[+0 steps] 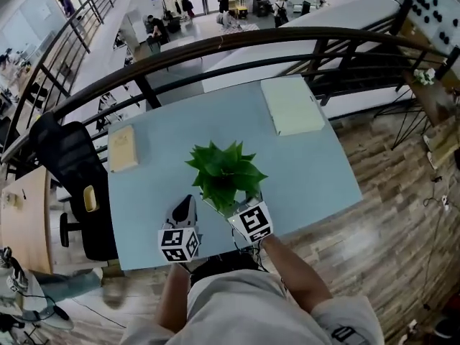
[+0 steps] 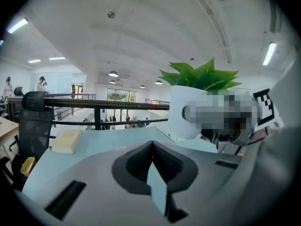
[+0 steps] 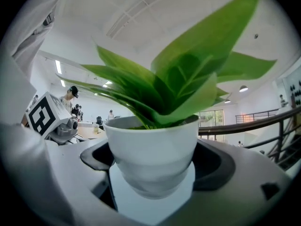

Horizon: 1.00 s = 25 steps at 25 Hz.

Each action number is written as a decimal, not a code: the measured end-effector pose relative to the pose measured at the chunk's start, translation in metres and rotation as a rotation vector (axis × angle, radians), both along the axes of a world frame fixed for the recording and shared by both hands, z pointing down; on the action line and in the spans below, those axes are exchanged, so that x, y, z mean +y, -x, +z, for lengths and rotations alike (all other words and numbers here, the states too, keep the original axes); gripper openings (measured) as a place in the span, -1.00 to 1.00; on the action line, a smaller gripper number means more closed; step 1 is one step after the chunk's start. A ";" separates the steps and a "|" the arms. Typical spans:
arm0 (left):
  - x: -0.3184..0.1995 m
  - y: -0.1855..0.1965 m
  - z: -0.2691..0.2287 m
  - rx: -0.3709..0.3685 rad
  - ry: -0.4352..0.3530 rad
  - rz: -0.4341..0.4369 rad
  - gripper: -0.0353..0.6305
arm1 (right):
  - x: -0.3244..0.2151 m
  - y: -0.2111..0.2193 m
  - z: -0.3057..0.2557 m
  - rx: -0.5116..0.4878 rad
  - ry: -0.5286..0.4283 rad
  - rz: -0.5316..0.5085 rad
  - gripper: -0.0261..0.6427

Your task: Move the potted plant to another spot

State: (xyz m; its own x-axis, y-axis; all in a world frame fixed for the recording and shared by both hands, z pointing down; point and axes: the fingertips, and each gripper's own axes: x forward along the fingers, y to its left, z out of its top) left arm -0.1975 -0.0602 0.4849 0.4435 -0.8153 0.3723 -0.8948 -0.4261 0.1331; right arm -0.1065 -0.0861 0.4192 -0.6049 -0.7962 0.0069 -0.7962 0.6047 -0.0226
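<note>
The potted plant has broad green leaves and a white pot; it is near the front edge of the pale blue table. My right gripper reaches it from the front. In the right gripper view the white pot fills the space between the jaws, so the right gripper is shut on it. My left gripper is just left of the plant, jaws together with nothing in them. The left gripper view shows its closed jaws and the pot to the right, slightly tilted.
A small cream block lies at the table's left side and a larger pale pad at its far right corner. A dark curved railing runs behind the table. A black chair stands to the left. Wooden floor lies to the right.
</note>
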 end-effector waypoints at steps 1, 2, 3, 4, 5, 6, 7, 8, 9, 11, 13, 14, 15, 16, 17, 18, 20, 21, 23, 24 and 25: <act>0.000 -0.004 0.001 0.001 0.002 0.021 -0.86 | 0.002 -0.005 -0.001 0.002 -0.001 0.018 0.58; -0.001 -0.008 0.001 0.003 0.002 0.043 -0.86 | 0.003 -0.008 -0.002 0.004 -0.003 0.037 0.58; -0.001 -0.012 0.001 0.005 0.002 0.065 -0.86 | 0.005 -0.012 -0.002 0.006 -0.004 0.056 0.58; -0.002 -0.015 0.000 0.009 0.000 0.087 -0.86 | 0.007 -0.014 -0.003 0.007 -0.005 0.074 0.58; -0.002 -0.018 -0.002 0.014 -0.003 0.110 -0.86 | 0.008 -0.017 -0.004 0.005 -0.008 0.093 0.58; -0.003 -0.021 -0.003 0.019 -0.007 0.133 -0.86 | 0.010 -0.019 -0.006 0.004 -0.012 0.113 0.58; -0.004 -0.024 -0.004 0.024 -0.008 0.157 -0.86 | 0.011 -0.021 -0.007 0.004 -0.015 0.135 0.58; -0.005 -0.027 -0.003 0.030 -0.006 0.179 -0.86 | 0.012 -0.024 -0.007 0.007 -0.016 0.159 0.58; -0.004 -0.030 -0.002 0.036 -0.001 0.201 -0.86 | 0.014 -0.027 -0.006 0.011 -0.014 0.185 0.58; -0.001 -0.033 0.000 0.050 0.005 0.245 -0.86 | 0.019 -0.031 -0.006 0.018 -0.007 0.235 0.58; 0.002 -0.036 0.000 0.061 0.004 0.288 -0.86 | 0.026 -0.033 -0.007 0.030 -0.008 0.275 0.58; 0.003 -0.038 0.000 0.067 0.003 0.309 -0.86 | 0.029 -0.035 -0.008 0.038 -0.012 0.292 0.58; 0.005 -0.040 0.000 0.071 0.004 0.329 -0.86 | 0.032 -0.036 -0.009 0.045 -0.015 0.308 0.58; 0.006 -0.043 0.002 0.075 0.007 0.352 -0.86 | 0.035 -0.038 -0.009 0.051 -0.016 0.326 0.58; 0.008 -0.045 0.004 0.078 0.012 0.376 -0.86 | 0.039 -0.039 -0.009 0.055 -0.015 0.345 0.58; 0.011 -0.047 0.006 0.079 0.018 0.401 -0.86 | 0.042 -0.040 -0.009 0.058 -0.013 0.366 0.58; 0.016 -0.050 0.009 0.081 0.027 0.450 -0.86 | 0.050 -0.041 -0.007 0.061 -0.005 0.411 0.58; 0.018 -0.051 0.010 0.083 0.028 0.472 -0.86 | 0.055 -0.043 -0.007 0.064 -0.001 0.432 0.58; 0.024 -0.058 0.011 0.083 0.023 0.517 -0.86 | 0.065 -0.048 -0.006 0.069 0.007 0.473 0.58; 0.027 -0.062 0.012 0.082 0.022 0.538 -0.86 | 0.069 -0.052 -0.005 0.068 0.010 0.495 0.58; 0.029 -0.066 0.014 0.081 0.025 0.557 -0.86 | 0.074 -0.056 -0.003 0.069 0.013 0.515 0.58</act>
